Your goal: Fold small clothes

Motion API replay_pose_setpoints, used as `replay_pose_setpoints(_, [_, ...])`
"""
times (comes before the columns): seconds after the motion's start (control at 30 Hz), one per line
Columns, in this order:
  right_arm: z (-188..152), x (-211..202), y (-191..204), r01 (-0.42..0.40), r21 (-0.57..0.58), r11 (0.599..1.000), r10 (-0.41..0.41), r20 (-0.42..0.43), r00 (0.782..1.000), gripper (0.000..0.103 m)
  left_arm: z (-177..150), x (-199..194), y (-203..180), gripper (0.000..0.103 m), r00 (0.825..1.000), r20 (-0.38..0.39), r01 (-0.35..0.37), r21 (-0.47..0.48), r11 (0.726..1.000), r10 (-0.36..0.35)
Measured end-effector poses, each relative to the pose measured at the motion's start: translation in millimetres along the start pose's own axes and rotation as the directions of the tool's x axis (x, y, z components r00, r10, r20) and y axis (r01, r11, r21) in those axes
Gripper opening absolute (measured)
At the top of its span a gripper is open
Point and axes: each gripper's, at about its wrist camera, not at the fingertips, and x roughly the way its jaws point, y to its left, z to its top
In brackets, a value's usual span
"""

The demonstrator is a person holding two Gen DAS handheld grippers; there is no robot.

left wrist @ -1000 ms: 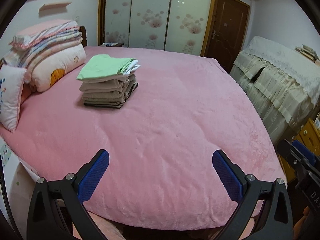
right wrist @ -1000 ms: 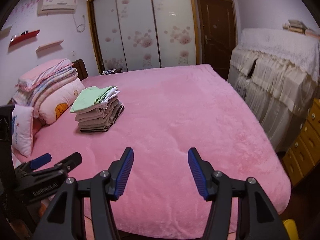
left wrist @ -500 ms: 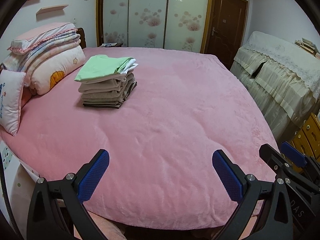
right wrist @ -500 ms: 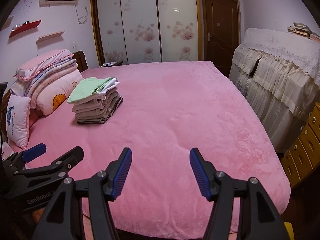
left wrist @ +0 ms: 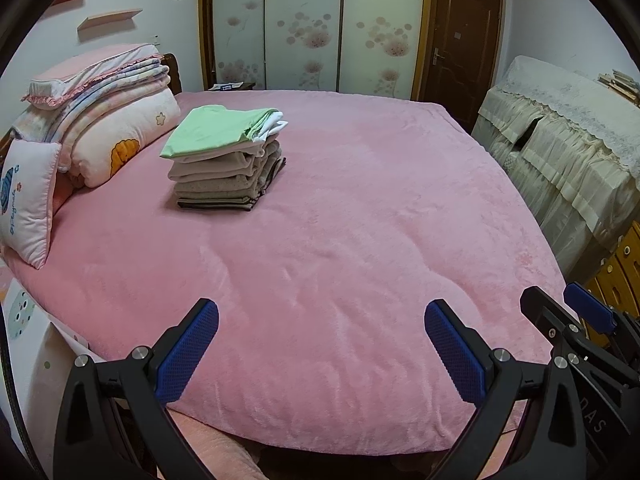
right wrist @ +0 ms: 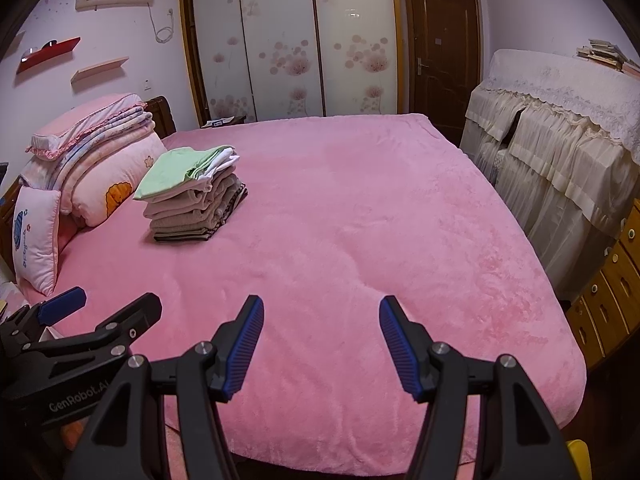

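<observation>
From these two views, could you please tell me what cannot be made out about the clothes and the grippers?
- Stack of clothes: how many pieces and of what kind; only folded edges show, both views.
- Stack's far side: hidden by the stack itself.
- Unfolded clothes: none shows on the bed; the floor is hidden.
- Hands behind the left gripper and right gripper: cut off by the bottom edge.

A bed [left wrist: 360, 240] under a pink blanket [right wrist: 360, 220] carries a stack of folded clothes [left wrist: 226, 164] on its far left part. Left of the stack lie folded quilts [left wrist: 108, 120] and a small pillow [left wrist: 28, 204].
</observation>
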Motion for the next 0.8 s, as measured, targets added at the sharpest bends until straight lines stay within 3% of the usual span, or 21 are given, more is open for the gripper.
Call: replay_pose_setpoints(0.8, [-3.3,0.8,0.9,-0.005,0.010,1.000,0.005,-0.006,1.000,0.061,-3.0,-2.1,-0.3,0.102,1.000,-0.005,-0.010,-0.003,1.000,0.010])
